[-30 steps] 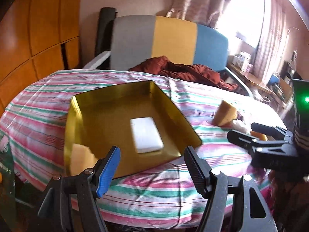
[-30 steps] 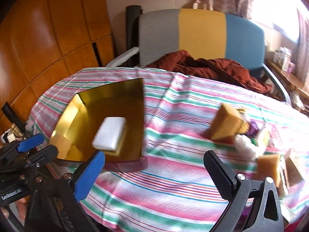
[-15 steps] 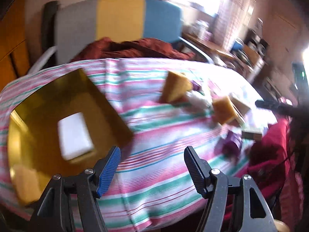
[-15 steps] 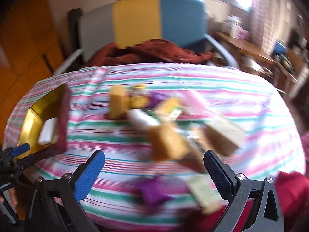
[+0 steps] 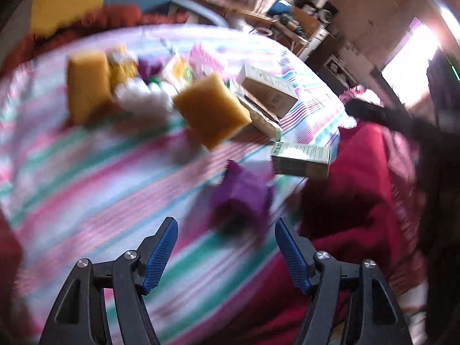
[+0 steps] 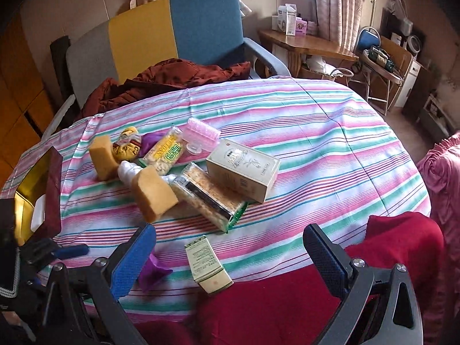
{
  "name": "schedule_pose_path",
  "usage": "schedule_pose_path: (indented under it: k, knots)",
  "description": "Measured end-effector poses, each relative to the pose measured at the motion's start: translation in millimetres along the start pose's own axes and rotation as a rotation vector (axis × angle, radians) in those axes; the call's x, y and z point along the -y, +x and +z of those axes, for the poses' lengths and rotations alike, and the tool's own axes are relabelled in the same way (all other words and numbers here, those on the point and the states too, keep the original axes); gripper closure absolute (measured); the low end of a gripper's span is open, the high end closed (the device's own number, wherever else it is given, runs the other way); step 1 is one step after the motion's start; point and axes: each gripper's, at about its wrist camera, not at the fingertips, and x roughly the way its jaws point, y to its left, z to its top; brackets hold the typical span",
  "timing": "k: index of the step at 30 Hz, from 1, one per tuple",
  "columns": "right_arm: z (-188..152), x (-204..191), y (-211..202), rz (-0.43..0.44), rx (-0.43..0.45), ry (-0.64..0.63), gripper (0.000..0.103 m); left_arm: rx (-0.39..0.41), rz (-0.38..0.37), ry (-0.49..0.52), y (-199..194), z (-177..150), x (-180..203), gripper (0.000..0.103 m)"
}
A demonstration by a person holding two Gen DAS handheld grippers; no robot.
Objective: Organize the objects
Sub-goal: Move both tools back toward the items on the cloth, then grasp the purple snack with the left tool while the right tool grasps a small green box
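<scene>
Having swung away from the gold tray point(image 6: 37, 184), my spread, empty left gripper point(image 5: 226, 251) nears the purple pouch point(image 5: 240, 198); blur risks overshooting it.

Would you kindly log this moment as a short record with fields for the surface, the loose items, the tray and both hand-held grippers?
surface: striped tablecloth
cluster: two yellow sponges, large tea box, clear snack pack, pink plastic case
near edge: small green box, purple object, red cloth
tray: gold tray at far left, white bar inside
left hand-held gripper: open, empty, facing the purple object; view blurred
right hand-held gripper: open, empty, over the near edge
</scene>
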Motion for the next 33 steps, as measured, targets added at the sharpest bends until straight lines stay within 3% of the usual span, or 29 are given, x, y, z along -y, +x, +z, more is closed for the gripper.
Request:
schedule_pose_path:
  k: [6,11,14,19,22,24,26,31,33]
  knots:
    - [-1,16,5,-0.006,0.003,0.030,0.000,-0.051,-0.040,-0.155,35,18,6,0.033]
    - [-3,29,7,-0.002,0.002,0.057,0.000,-0.056,0.023,-0.221,59,32,11,0.033]
    - [-5,31,12,0.005,-0.011,0.054,0.000,-0.026,0.087,-0.154,60,36,21,0.033]
    - [-1,31,15,0.021,-0.036,0.026,0.000,-0.041,0.187,0.042,66,27,39,0.034]
    - [5,23,17,0.030,-0.052,-0.023,0.000,-0.039,0.204,0.066,68,25,43,0.034]
    - [9,18,19,0.033,-0.068,-0.048,0.000,-0.026,0.206,0.060,65,24,40,0.040]
    - [10,14,22,0.031,-0.087,-0.071,0.000,-0.022,0.230,0.072,61,23,34,0.066]
    - [9,-10,37,0.062,-0.182,-0.198,0.001,-0.013,0.220,0.108,52,18,23,0.068]
    - [5,-26,43,0.080,-0.231,-0.281,0.006,-0.005,0.217,0.125,50,14,22,0.068]
